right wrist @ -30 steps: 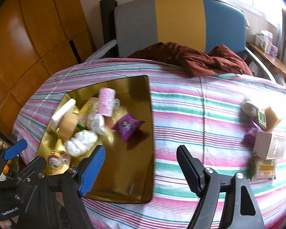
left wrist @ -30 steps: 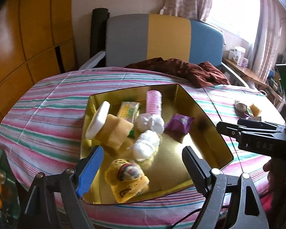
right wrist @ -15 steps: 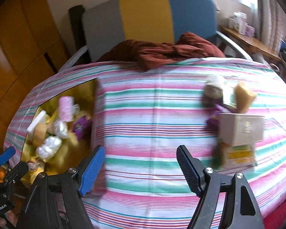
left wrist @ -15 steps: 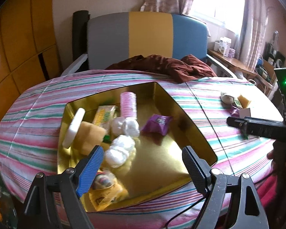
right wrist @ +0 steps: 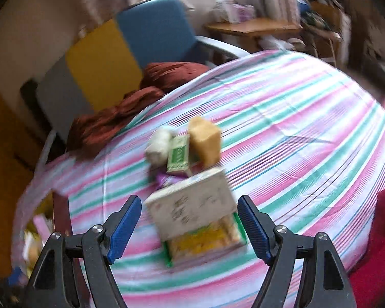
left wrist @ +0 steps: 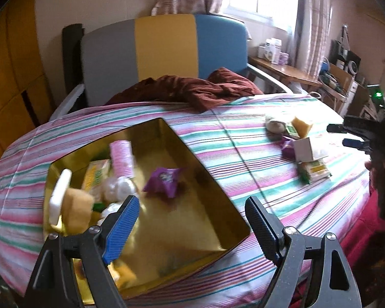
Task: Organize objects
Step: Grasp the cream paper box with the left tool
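Gold-coloured and shiny inside, a shallow rectangular metal tray (left wrist: 213, 195) sits on the left part of a table covered by a pink, green and white striped cloth (left wrist: 238, 138). Along the tray's left side lie a pink ribbed roll (left wrist: 121, 154), a yellow-green flat packet (left wrist: 96, 174), white fluffy wads (left wrist: 118, 188), a tan sponge block (left wrist: 77, 210) and a white flat piece (left wrist: 60, 195) leaning on it; a purple crinkled sachet (left wrist: 164, 179) lies alone near the tray's middle.

The left gripper (left wrist: 192, 218) hovers over the near end of the tray with its jaws wide apart and nothing between them.

Well apart from the tray, on the right part of the cloth, a second cluster remains: a white cardboard box (right wrist: 192, 205) resting on a yellow-and-green flat packet (right wrist: 205, 241), a small green carton (right wrist: 178, 154), a tan sponge cube (right wrist: 205, 141), a white soft wad (right wrist: 159, 143) and a bit of purple wrapper (right wrist: 166, 179) partly hidden under the box.

The right gripper (right wrist: 190, 220) hangs above this cluster, jaws spread wider than the white box, which shows between them in the blurred view; whether the pads are near it cannot be told, and they grip nothing.

A crumpled maroon cloth (left wrist: 192, 89) lies at the table's far edge before a grey, yellow and blue chair back (left wrist: 164, 48).
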`<action>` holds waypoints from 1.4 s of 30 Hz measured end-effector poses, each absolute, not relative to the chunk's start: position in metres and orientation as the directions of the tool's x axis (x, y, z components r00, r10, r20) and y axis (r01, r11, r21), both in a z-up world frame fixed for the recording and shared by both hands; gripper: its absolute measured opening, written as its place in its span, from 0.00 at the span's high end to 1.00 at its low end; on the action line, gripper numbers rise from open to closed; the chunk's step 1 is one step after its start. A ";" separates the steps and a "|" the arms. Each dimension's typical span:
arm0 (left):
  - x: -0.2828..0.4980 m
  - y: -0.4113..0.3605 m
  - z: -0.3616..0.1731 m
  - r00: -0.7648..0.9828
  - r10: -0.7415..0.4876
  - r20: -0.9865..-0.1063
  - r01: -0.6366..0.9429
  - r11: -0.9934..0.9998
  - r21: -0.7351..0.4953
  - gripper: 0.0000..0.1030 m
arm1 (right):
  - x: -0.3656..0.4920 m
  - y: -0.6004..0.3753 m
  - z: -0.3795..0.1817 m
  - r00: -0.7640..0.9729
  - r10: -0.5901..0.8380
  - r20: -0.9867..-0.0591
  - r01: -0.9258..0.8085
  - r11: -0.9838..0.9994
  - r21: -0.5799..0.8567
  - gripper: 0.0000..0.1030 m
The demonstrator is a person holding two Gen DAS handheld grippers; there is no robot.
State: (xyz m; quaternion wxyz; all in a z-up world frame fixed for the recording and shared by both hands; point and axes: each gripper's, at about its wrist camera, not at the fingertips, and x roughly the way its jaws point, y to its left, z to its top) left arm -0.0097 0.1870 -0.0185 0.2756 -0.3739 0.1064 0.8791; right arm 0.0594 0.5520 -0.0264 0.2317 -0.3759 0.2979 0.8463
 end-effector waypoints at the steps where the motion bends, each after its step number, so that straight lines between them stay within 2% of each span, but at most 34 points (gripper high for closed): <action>1: -0.009 0.192 -0.019 -0.566 0.407 -0.717 -0.572 -0.820 -0.015 0.18 | 0.058 0.563 -0.029 -0.612 0.163 -0.774 -0.629 -0.694 0.351 0.24; 8: -0.011 0.208 -0.025 -0.546 0.401 -0.735 -0.592 -0.806 0.000 0.18 | 0.036 0.594 -0.057 -0.635 0.052 -0.771 -0.621 -0.627 0.470 0.24; 16: -0.022 0.225 -0.025 -0.535 0.405 -0.741 -0.602 -0.798 -0.002 0.18 | 0.015 0.562 -0.061 -0.713 -0.269 -0.647 -0.351 -0.662 0.662 0.22; 23: -0.028 0.256 -0.023 -0.506 0.436 -0.745 -0.658 -0.753 0.006 0.18 | -0.001 0.533 -0.067 -0.647 -0.418 -0.638 -0.250 -0.673 0.696 0.22; 31: -0.033 0.312 -0.030 -0.432 0.480 -0.764 -0.764 -0.645 0.026 0.18 | 0.012 0.555 -0.061 -0.697 -0.323 -0.640 -0.318 -0.661 0.680 0.22; 35: -0.036 0.338 -0.039 -0.385 0.487 -0.784 -0.807 -0.590 0.030 0.18 | 0.022 0.568 -0.061 -0.692 -0.242 -0.680 -0.398 -0.658 0.640 0.22; 42: -0.048 0.377 -0.057 -0.273 0.504 -0.820 -0.859 -0.512 -0.028 0.18 | 0.033 0.581 -0.059 -0.695 -0.191 -0.694 -0.448 -0.639 0.625 0.22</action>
